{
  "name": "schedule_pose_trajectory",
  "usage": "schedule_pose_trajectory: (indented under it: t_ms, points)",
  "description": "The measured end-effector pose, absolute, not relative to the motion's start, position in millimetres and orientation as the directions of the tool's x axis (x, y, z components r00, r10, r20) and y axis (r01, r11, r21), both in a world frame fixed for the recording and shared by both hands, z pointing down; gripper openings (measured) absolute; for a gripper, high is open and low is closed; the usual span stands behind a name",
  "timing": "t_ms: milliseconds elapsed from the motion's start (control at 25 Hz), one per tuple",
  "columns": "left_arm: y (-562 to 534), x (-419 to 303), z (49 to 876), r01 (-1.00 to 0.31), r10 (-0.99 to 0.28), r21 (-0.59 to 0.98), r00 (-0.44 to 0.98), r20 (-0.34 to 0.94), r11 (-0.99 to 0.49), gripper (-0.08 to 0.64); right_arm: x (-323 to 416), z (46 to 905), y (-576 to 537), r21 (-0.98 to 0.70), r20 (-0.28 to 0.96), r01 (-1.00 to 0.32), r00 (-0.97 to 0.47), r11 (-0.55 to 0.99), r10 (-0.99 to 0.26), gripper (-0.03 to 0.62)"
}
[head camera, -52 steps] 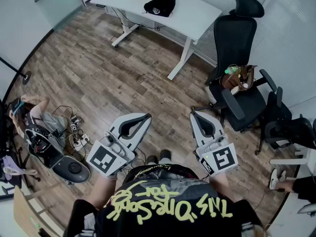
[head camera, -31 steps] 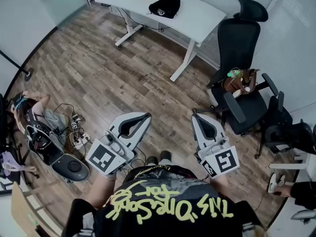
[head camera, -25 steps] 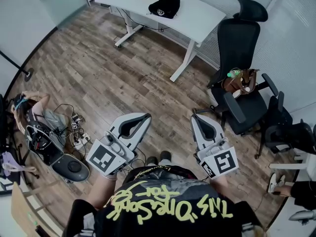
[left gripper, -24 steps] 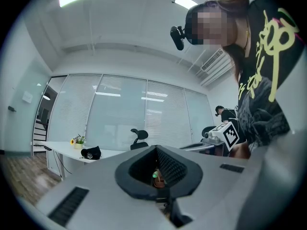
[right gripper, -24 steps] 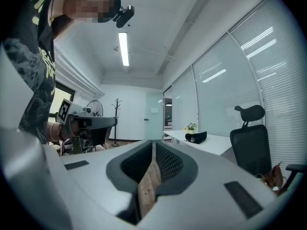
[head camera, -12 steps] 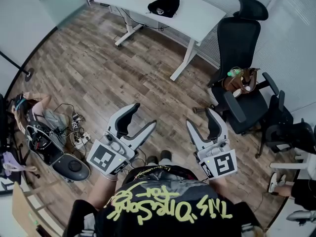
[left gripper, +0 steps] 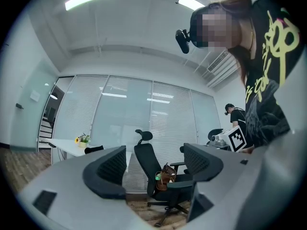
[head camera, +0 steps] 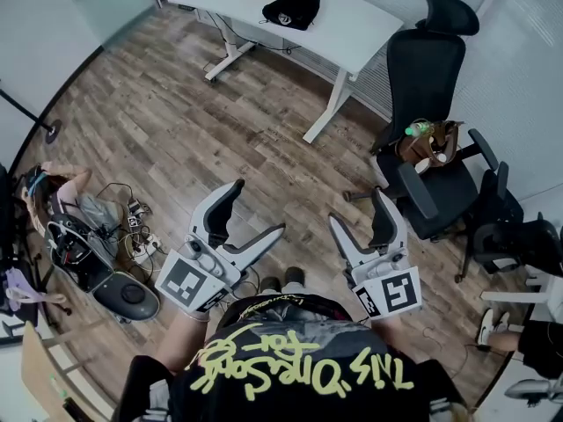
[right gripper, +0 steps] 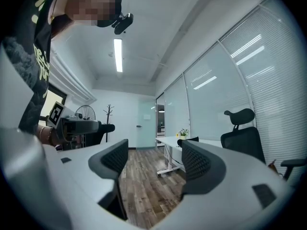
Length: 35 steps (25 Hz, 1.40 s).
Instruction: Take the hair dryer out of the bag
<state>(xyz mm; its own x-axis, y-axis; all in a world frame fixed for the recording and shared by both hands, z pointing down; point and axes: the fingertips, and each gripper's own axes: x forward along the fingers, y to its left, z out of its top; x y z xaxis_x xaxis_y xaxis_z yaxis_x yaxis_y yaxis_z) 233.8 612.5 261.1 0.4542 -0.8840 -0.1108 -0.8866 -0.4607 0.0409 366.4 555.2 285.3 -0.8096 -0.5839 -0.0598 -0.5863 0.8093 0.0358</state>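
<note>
Grey-brown wood-plank floor (head camera: 176, 130) beneath. Flat white worktop (head camera: 352, 33) far ahead, slim white legs. Black mesh-back office chair (head camera: 422, 69) ahead-right of right claw (head camera: 357, 206). Right claw and left claw (head camera: 258, 207) released; curved white jaws just been opening, nothing between. Soft black bag (head camera: 288, 7) slumped on worktop, far ahead of left claw, long axis lying along worktop. Hair dryer not visible.

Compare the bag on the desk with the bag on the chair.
The black bag lies slumped on the white desk; the brown bag stands upright on the black chair. The brown bag has a green object at its side; the black bag does not. Both sit on furniture.
</note>
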Motion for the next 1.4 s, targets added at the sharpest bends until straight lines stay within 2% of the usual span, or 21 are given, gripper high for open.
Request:
schedule_pose_trajectory:
  t_ms: [280, 480, 720, 880, 1200, 1400]
  points:
    - [604, 247, 264, -0.883, -0.88, 0.042, 0.461, -0.112, -0.468, 0.366, 374, 290, 547, 0.034, -0.046, -0.581, -0.814, 0.813, -0.579, 0.33]
    - [598, 253, 271, -0.886, -0.883, 0.041, 0.455, -0.11, -0.462, 0.337, 384, 297, 541, 0.044, -0.04, -0.576, -0.817, 0.816, -0.575, 0.33]
    - [587, 268, 268, -0.887, -0.882, 0.028, 0.455, -0.123, -0.462, 0.351, 399, 298, 531, 0.063, -0.038, -0.572, -0.82, 0.818, -0.571, 0.33]
    - [584, 276, 262, -0.876, -0.866, 0.036, 0.468, -0.174, -0.48, 0.389, 402, 300, 519, 0.057, -0.039, -0.561, -0.828, 0.826, -0.56, 0.33]
    - [597, 265, 278, -0.914, -0.911, 0.046, 0.397, -0.111, -0.404, 0.405, 387, 313, 521, 0.024, -0.031, -0.499, -0.867, 0.866, -0.498, 0.33]
    - [597, 252, 280, -0.922, -0.922, 0.089, 0.365, -0.128, -0.377, 0.405, 375, 314, 518, 0.026, -0.026, -0.475, -0.88, 0.879, -0.475, 0.33]
